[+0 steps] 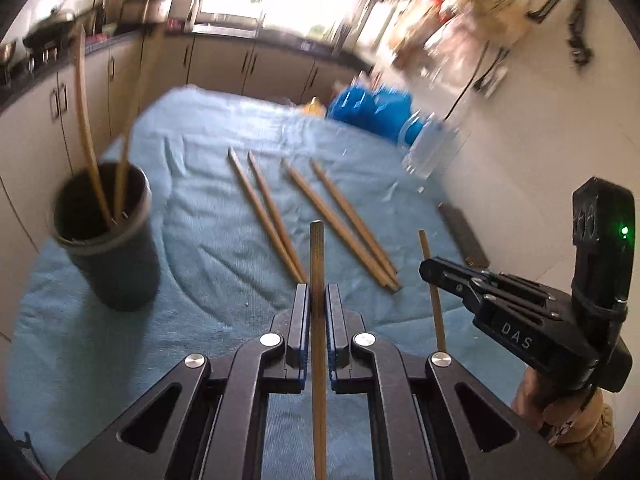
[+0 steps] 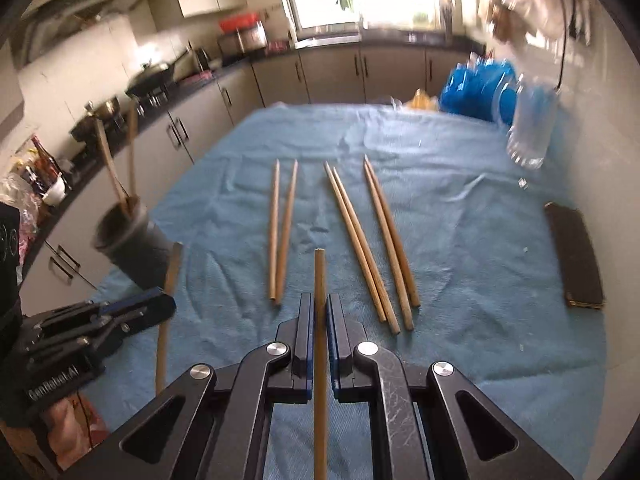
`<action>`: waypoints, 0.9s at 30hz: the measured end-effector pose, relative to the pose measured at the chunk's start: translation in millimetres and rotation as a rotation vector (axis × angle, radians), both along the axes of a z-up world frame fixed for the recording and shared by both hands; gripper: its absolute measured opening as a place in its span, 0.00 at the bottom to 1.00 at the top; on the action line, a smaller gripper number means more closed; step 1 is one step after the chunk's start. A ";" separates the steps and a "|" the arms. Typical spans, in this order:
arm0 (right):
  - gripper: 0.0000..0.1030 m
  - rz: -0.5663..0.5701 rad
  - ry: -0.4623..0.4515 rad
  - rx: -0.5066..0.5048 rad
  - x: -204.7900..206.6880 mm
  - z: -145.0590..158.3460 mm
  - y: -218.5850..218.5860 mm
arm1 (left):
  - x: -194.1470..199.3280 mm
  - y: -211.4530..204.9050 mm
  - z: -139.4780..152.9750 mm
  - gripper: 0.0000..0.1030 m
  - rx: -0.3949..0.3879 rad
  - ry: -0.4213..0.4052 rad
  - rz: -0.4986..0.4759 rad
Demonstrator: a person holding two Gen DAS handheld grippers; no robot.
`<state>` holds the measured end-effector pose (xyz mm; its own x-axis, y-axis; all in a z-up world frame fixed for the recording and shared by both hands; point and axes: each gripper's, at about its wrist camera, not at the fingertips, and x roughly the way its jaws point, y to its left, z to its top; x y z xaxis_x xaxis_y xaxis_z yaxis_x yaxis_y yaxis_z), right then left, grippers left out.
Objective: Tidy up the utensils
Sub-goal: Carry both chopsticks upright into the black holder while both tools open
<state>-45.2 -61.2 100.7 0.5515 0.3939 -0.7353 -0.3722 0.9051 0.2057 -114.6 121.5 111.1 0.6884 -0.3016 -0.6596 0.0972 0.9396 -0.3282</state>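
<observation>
Left wrist view: kitchen cabinets behind, blue towel (image 1: 200, 208) over desk. Left tool (image 1: 318, 300) clamped shut on one chopstick (image 1: 317, 256), stick running up between the pads. Dark cup (image 1: 108, 236) at left, already holding two sticks. Right tool (image 1: 430, 270) alongside, gripping a second chopstick (image 1: 434, 292).

Right wrist view: right tool (image 2: 319, 312) closed on its chopstick (image 2: 319, 276); loose chopsticks (image 2: 360, 240) in pairs on towel beyond. Advice: keep grip firm, tilt tips downward over cup (image 2: 124, 236) rim, enter singly to avoid collision, release only once inside.
</observation>
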 end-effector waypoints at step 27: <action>0.06 0.033 -0.422 0.215 -52.4 144.0 53.2 | -56.3 92.9 137.5 0.07 0.000 -0.475 0.281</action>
<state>-97.6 -8.0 244.7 0.7695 0.5347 -0.3492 -0.4911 0.8450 0.2117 -170.8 214.4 248.6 0.9643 -0.0631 -0.2571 -0.0202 0.9509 -0.3090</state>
